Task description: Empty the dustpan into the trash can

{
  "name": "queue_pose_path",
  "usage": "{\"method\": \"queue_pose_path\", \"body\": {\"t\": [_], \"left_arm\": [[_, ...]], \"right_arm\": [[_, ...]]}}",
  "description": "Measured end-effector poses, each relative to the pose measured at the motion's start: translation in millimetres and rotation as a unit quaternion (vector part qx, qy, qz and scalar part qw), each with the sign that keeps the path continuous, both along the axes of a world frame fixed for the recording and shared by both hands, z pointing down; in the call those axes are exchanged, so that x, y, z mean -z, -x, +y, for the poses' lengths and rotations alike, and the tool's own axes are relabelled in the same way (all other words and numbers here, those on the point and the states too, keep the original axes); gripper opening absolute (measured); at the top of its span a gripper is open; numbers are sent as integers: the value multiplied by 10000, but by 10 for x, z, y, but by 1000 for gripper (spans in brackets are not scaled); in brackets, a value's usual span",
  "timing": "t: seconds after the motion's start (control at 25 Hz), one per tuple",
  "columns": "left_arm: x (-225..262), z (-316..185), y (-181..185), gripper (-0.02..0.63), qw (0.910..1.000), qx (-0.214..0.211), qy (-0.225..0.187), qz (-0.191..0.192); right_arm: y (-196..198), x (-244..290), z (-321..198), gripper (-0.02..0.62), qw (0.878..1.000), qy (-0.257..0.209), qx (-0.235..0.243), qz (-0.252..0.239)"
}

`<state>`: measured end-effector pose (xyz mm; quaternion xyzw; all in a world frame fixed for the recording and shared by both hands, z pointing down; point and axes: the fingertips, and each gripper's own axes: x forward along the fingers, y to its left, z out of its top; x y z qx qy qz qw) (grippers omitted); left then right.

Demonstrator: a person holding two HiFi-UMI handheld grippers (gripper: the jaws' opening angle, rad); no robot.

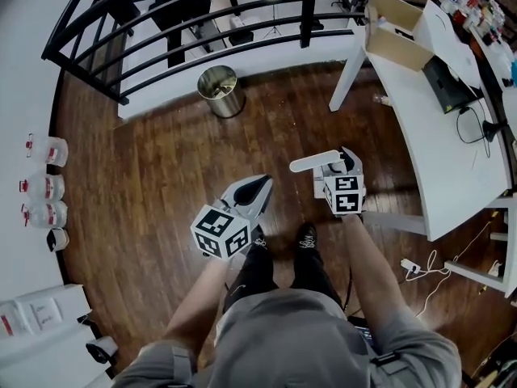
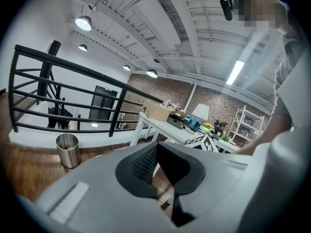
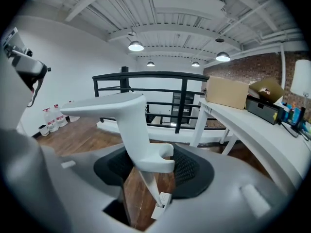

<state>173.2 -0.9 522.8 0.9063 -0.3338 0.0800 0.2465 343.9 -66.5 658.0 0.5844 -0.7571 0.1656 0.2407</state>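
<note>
Dustpan handle (image 1: pixel 311 163) sat in the right grip, trash can (image 1: pixel 220 90) well apart.
Right hand-held gripper (image 1: pixel 339 164) was clamped on that white handle, just right of centre in the head view. Left hand-held gripper (image 1: pixel 258 188) hung near it, jaws pinched together, empty. The steel can stood upper centre on the wood floor (image 1: pixel 145 184), by the black railing (image 1: pixel 308 6).

Your left gripper (image 2: pixel 156 146) has its jaws meeting at the tips, with nothing between them. Ahead to its left, a metal trash can (image 2: pixel 67 150) stands on the wooden floor (image 2: pixel 29 171) below a black railing (image 2: pixel 118 111). Ahead to its right, a white desk (image 2: pixel 167 130) carries a cardboard box (image 2: pixel 156 111).
</note>
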Motion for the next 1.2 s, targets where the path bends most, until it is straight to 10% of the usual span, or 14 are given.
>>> {"method": "queue_pose_path", "body": {"t": [0.52,1.2], "left_arm": [[189,56,435,5,9986,469,-186,134],[637,-629,2059,5,9925,951,-674,378]], "right_arm": [[611,1122,-214,210,9970,-343,623,-291],[2776,2562,-1242,210,9779,-882,1893,88]]}}
